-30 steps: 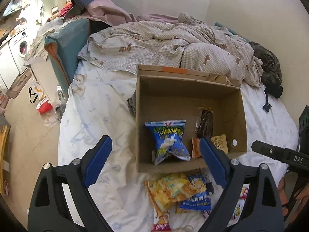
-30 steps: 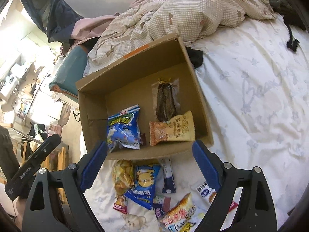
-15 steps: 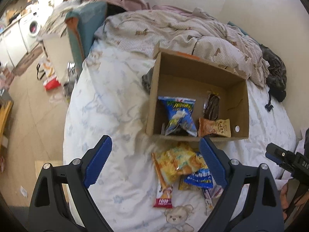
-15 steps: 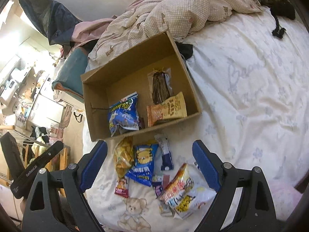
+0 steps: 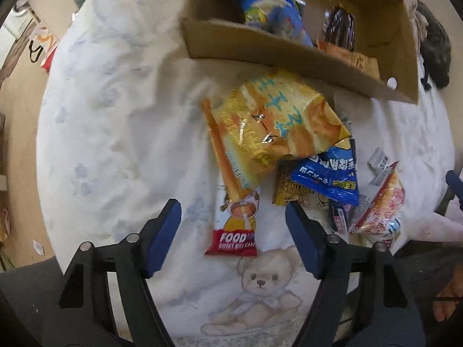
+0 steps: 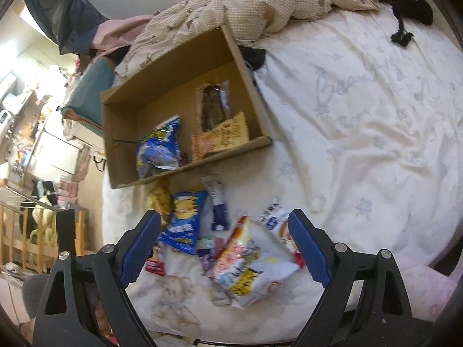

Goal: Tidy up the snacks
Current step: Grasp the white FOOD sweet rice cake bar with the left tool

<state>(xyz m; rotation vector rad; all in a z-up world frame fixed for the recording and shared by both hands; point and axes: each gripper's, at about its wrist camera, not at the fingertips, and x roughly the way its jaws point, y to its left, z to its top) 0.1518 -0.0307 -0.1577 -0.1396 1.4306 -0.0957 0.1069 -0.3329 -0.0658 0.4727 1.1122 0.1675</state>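
Covering bed, white sheet (image 6: 376, 115) carries cardboard box (image 6: 185, 55), three packets inside. Loose snack pile (image 5: 289, 150) lies just before box. Left gripper (image 5: 233, 231) closing, straddling red-ended snack stick (image 5: 234, 225), pads untouched. Right gripper (image 6: 224, 245) spread wide above pile.

A cardboard box (image 6: 185, 107) sits on the bed sheet (image 6: 361, 121), a rumpled quilt (image 6: 260, 3) behind it. Three snack packets lie inside; a pile of snack packets (image 6: 231, 243) lies before its near wall.
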